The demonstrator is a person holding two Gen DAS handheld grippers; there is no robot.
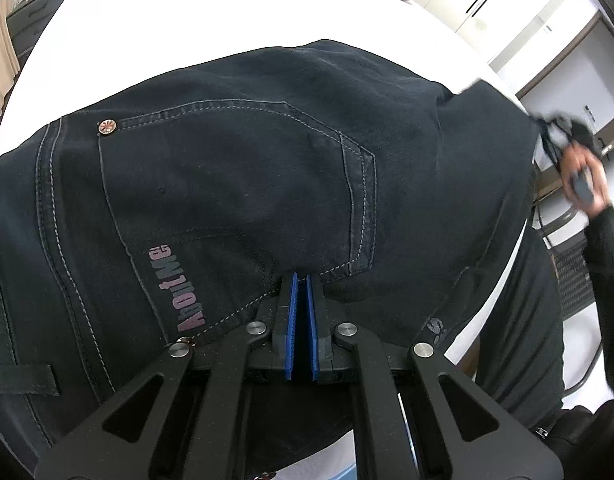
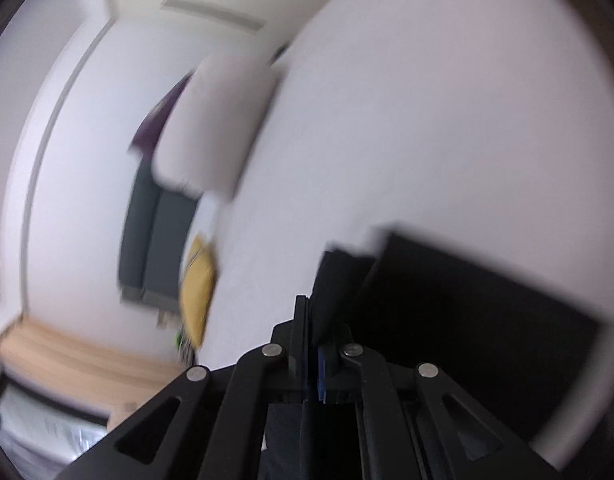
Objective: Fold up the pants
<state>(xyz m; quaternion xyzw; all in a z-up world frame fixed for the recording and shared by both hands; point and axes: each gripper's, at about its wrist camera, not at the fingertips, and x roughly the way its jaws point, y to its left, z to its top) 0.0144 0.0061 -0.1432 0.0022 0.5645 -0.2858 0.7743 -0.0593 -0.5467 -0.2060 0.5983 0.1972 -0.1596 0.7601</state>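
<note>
Left wrist view, left gripper (image 1: pixel 302 280) clamped on dark pants (image 1: pixel 235 184), right wrist view blurred, right gripper (image 2: pixel 313 312) clamped on pants fabric.

Your right wrist view is motion-blurred throughout: the dark folded pants fabric (image 2: pixel 467 300) has smeared edges, and the yellow soft object (image 2: pixel 197 288) cannot be identified. In your left wrist view, the dark navy denim pants (image 1: pixel 235 184) are cut off at left and bottom edges.
</note>
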